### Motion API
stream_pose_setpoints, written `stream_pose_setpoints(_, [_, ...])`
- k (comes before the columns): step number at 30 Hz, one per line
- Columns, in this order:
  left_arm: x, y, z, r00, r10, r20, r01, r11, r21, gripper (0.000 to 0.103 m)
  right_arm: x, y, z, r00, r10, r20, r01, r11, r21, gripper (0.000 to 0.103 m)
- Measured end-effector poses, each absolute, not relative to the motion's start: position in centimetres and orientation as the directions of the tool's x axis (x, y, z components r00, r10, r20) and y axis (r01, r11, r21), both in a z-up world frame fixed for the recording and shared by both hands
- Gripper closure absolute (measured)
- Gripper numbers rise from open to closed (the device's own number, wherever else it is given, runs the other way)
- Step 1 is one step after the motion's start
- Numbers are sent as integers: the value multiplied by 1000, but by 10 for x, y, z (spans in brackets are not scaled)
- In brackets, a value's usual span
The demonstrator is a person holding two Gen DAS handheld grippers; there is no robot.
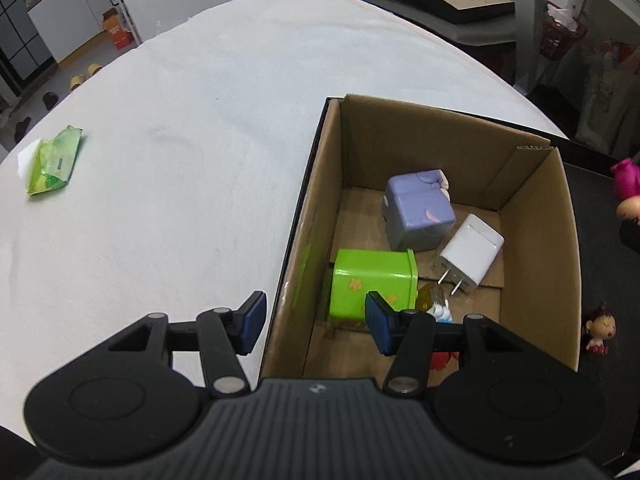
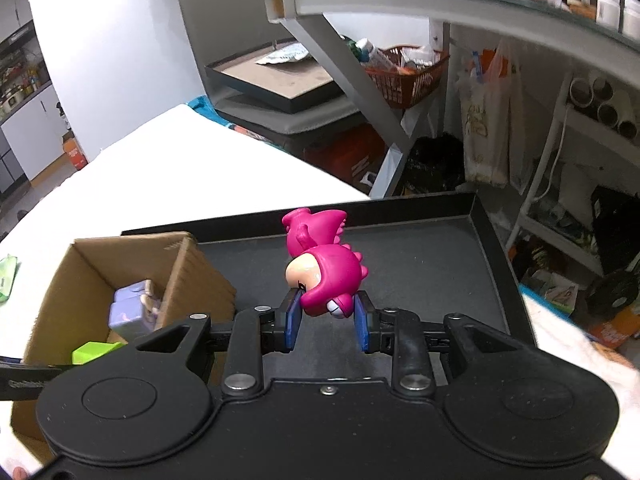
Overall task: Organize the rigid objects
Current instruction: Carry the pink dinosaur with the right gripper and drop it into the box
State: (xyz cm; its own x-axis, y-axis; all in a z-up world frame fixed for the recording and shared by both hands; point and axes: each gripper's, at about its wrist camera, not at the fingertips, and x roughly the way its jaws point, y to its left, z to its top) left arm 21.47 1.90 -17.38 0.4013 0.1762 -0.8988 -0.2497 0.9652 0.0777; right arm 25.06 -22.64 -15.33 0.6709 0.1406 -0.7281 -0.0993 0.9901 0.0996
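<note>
A pink dinosaur figurine (image 2: 324, 268) hangs head-down above the black tray (image 2: 432, 248), with my right gripper (image 2: 327, 322) shut on its head. The same pink figurine (image 1: 626, 178) shows at the right edge of the left wrist view. My left gripper (image 1: 316, 322) is open over the near-left wall of the cardboard box (image 1: 536, 264), holding nothing. Inside the box lie a purple cube toy (image 1: 418, 210), a white charger plug (image 1: 470, 258), a green tin (image 1: 370, 286) and a small yellow piece (image 1: 428, 298). A small doll figurine (image 1: 600, 328) stands on the tray to the right of the box.
A green wet-wipe packet (image 1: 54, 160) lies at the left on the white table (image 1: 200, 120). Beyond the table stand a glass-topped desk frame (image 2: 360, 80), an orange basket (image 2: 408, 76) and floor clutter. The cardboard box (image 2: 64, 292) sits left of my right gripper.
</note>
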Motion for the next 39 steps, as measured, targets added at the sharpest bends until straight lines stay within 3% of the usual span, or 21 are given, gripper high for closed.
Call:
stream_pose_setpoints(16, [197,49,-170,461,33,-887,-259,961,-99,50,216,-191,-95,631,88,-770,-139,990,0,76])
stream_pose_setpoints(31, [184,81,-177,495,-70,-866,-288,927,-240,56,195,-124,-88,606,75,-792,-194,979,-56,76])
stream_pose_setpoints(33, [184,85,-179,495,-83,-865,-293,921,-257,59,195,-114,-90,600,73,-797,-204,977,-64,76])
stream_pose_setpoints(37, [185,94,-188,464,-146,-873,-310,897,-315,78,196,-100,-95,590,70,-804,-219,973,-77,75])
stream_pose_setpoints(39, [184,96,-191,457,-167,-874,-312,889,-334,81,197,-93,-96,588,66,-806,-226,971,-85,75])
